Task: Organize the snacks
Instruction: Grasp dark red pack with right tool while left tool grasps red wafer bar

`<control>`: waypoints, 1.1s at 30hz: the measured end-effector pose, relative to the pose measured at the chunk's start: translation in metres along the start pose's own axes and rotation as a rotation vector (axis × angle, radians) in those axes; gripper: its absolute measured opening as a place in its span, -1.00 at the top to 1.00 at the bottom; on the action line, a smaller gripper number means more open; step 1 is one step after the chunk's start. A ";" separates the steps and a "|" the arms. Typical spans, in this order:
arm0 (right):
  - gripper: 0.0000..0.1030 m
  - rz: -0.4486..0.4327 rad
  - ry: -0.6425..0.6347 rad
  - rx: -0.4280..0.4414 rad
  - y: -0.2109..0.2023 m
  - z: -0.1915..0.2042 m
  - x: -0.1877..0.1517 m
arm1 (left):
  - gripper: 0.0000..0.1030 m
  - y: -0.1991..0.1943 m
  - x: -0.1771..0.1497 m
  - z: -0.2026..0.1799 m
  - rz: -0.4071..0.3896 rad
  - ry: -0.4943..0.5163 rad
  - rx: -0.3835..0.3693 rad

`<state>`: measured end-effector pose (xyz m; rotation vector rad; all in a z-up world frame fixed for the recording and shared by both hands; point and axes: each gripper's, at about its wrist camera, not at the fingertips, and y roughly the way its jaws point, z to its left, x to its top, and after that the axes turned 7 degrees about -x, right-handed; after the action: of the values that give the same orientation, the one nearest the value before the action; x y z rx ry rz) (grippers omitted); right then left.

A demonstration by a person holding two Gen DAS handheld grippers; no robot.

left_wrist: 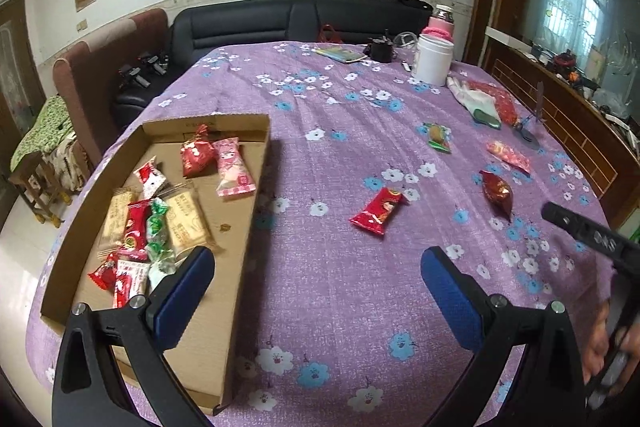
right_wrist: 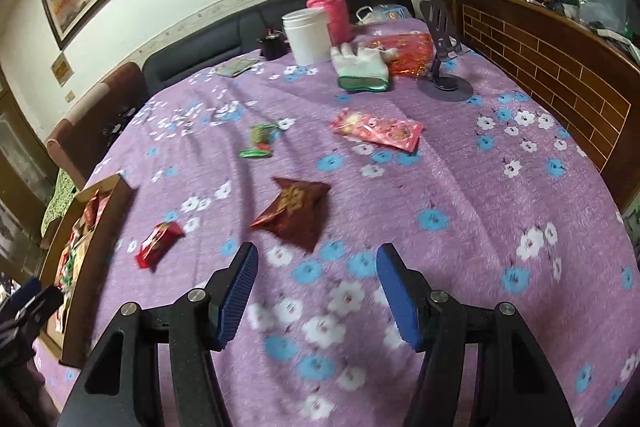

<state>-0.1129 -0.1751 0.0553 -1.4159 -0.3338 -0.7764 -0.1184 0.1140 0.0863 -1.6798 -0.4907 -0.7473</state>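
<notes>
Blue-padded fingers (right_wrist: 249,291) of the right gripper (right_wrist: 318,291) spread wide over the purple flowered tabletop (right_wrist: 460,187), holding nothing. Just ahead of them: dark red snack packet (right_wrist: 294,213), flat on the cloth, long axis running from near-left to far-right, crimped ends at either tip, one broad face up. Further left, a bright red candy wrapper (right_wrist: 159,242), long axis also slanted toward far-right. Beyond, well apart: a green packet (right_wrist: 259,141) and a pink-and-red packet (right_wrist: 378,129).

Left gripper (left_wrist: 318,291) likewise wide open and empty, left pad hanging over the near part of the cardboard tray (left_wrist: 244,227), where a good dozen wrapped snacks already lie in a loose heap.

Likely handling of the dark red packet: light, soft, crinkly foil, probably slick and air-puffed, so apt to squirm or slide under a pinch. Best hold judged to be across the short axis at mid-body, fingers closing on the two long edges, or on a flat crimped end; firm squeeze on the middle could crush the contents. Four loose packets left on the cloth, so task judged well along but unfinished.
</notes>
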 end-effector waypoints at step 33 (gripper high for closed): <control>0.17 0.046 -0.056 0.073 0.079 0.022 0.022 | 0.64 0.137 0.027 -0.051 0.220 0.172 -0.112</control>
<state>-0.0400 -0.1625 0.0135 -1.3737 -0.3681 -0.6821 -0.0182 0.0297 0.0155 -1.7216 -0.1426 -0.7599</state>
